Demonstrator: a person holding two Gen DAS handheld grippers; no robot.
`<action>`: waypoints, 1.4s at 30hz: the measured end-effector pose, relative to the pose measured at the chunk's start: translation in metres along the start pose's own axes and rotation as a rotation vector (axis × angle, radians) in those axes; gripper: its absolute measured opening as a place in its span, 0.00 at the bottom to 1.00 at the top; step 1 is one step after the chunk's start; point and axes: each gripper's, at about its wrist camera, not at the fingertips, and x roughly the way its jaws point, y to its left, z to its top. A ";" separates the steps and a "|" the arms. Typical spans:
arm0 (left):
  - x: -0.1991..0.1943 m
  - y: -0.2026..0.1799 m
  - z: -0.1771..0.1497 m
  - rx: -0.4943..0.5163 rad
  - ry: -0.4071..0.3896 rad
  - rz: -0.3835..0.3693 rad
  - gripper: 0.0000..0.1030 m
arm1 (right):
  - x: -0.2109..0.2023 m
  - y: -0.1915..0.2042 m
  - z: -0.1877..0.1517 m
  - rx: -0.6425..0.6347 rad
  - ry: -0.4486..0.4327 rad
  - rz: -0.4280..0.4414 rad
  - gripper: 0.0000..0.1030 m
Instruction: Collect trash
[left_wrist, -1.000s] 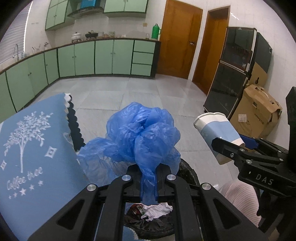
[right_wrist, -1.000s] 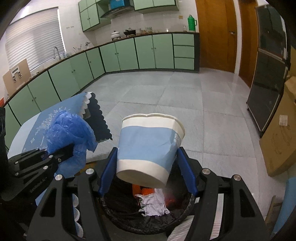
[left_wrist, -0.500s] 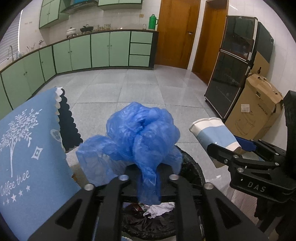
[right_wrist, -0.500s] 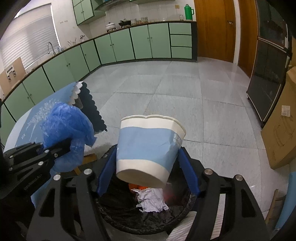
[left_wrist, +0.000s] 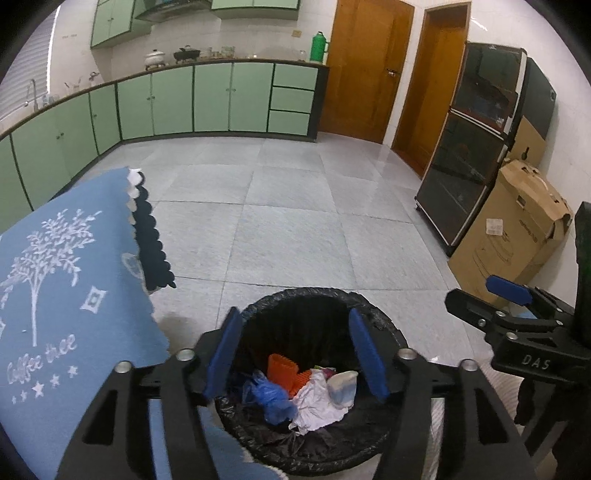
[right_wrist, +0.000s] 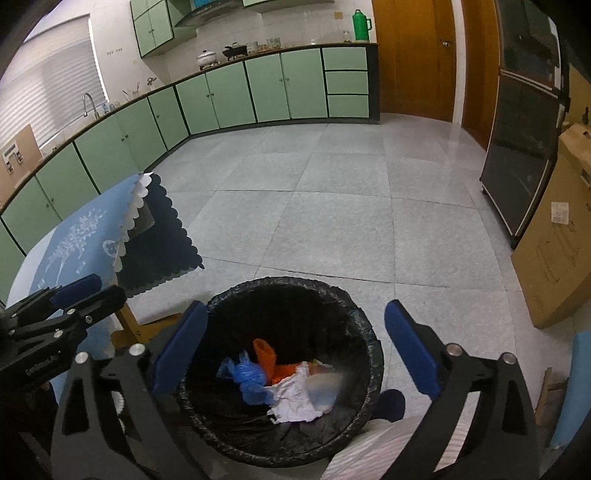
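Note:
A black-lined trash bin (left_wrist: 373, 314) stands on the floor below both grippers; it also shows in the right wrist view (right_wrist: 354, 306). Inside lie the crumpled blue plastic bag (left_wrist: 271, 400) (right_wrist: 249, 380), the blue-and-white paper cup (left_wrist: 343, 386) (right_wrist: 323, 387), white paper (left_wrist: 314, 406) and an orange item (left_wrist: 282, 369). My left gripper (left_wrist: 295, 356) is open and empty above the bin. My right gripper (right_wrist: 295, 350) is open and empty above the bin; it also shows in the left wrist view (left_wrist: 491, 299).
A table with a blue "Coffee tree" cloth (left_wrist: 55, 295) stands to the left of the bin. A cardboard box (left_wrist: 509, 229) and a dark glass cabinet (left_wrist: 476, 147) stand along the right wall. Green kitchen cabinets (left_wrist: 177, 103) line the far wall.
Both grippers opened. The blue bag fell from the left gripper and the paper cup fell from the right gripper into the bin.

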 end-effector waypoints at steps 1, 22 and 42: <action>-0.004 0.002 0.001 -0.003 -0.005 0.005 0.70 | -0.003 0.001 0.001 0.004 0.001 0.006 0.92; -0.124 0.024 -0.011 -0.098 -0.131 0.119 0.94 | -0.093 0.049 0.014 -0.048 -0.048 0.105 0.95; -0.181 0.021 -0.031 -0.094 -0.204 0.192 0.94 | -0.144 0.082 -0.004 -0.138 -0.089 0.126 0.95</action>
